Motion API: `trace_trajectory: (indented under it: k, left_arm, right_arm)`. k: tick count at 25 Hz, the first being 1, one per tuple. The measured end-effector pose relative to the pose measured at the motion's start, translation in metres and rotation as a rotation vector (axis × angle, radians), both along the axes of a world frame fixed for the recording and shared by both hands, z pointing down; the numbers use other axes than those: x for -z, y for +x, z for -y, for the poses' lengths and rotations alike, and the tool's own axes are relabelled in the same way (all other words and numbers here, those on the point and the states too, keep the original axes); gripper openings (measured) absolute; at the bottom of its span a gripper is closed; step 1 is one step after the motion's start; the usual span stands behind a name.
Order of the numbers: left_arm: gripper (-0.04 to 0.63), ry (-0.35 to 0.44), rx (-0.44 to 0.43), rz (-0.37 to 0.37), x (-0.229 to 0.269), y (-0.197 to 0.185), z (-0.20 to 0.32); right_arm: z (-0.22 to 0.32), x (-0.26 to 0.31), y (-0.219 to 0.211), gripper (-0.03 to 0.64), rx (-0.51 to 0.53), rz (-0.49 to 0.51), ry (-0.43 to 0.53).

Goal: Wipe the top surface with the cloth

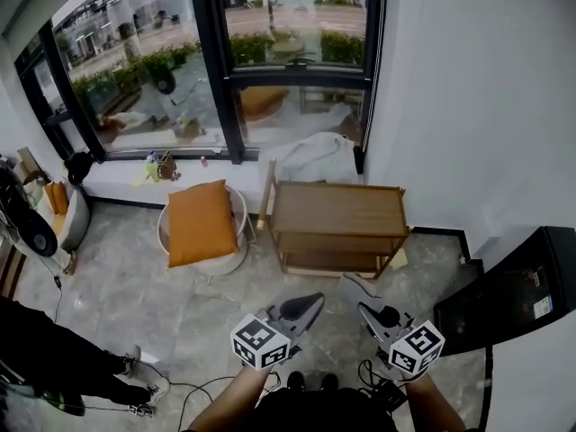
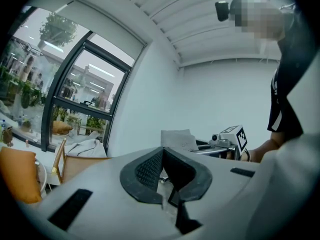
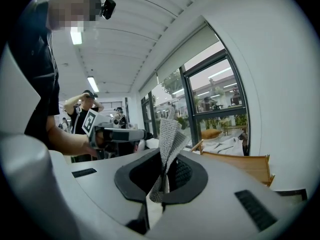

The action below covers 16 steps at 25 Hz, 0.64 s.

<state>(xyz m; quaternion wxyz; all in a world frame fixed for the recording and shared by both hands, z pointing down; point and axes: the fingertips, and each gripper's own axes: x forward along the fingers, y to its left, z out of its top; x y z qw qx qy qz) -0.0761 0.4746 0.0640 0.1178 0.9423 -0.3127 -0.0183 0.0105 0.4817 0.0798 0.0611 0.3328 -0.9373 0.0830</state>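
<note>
we judge wiping not yet begun: our right gripper [image 3: 166,170] pinches the grey cloth [image 3: 171,134], our left gripper [image 2: 163,160] sits closed and empty, the 2 well short of the wooden table's top surface [image 1: 337,207].

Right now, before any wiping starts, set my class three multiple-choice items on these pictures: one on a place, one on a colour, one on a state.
1. Seen from the head view, where does the wooden table stand relative to the round chair?
A. to its left
B. to its right, by the white wall
C. on top of it

2. What colour is the cushion on the round chair?
A. blue
B. green
C. orange

3. What is the right gripper doing?
A. open and empty
B. shut on the grey cloth
C. shut on a cup

Answers:
1 B, the head view shows the table right of the chair.
2 C, the cushion is plainly orange.
3 B, the cloth stands pinched between its jaws.
</note>
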Motion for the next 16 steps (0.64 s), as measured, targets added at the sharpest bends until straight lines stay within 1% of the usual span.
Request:
trace_trajectory:
  k: [3,6,10,16]
  left_arm:
    - [0.011,0.020,0.004,0.005,0.001,-0.008,-0.007]
    - [0.011,0.030,0.008,0.014,0.008,-0.014,-0.006]
    - [0.011,-0.002,-0.014,0.012,0.004,-0.005,-0.010]
    - [0.011,0.017,-0.019,0.002,0.016,0.003,-0.008]
  right_arm:
    - [-0.001,0.006,-0.003,0.028,0.005,-0.005,0.033]
    - [0.006,0.028,-0.009,0.028,0.018,0.001,0.070]
    - [-0.002,0.021,0.006,0.028,-0.022,-0.002,0.035]
    - [0.002,0.028,0.010,0.028,-0.029,-0.001,0.044]
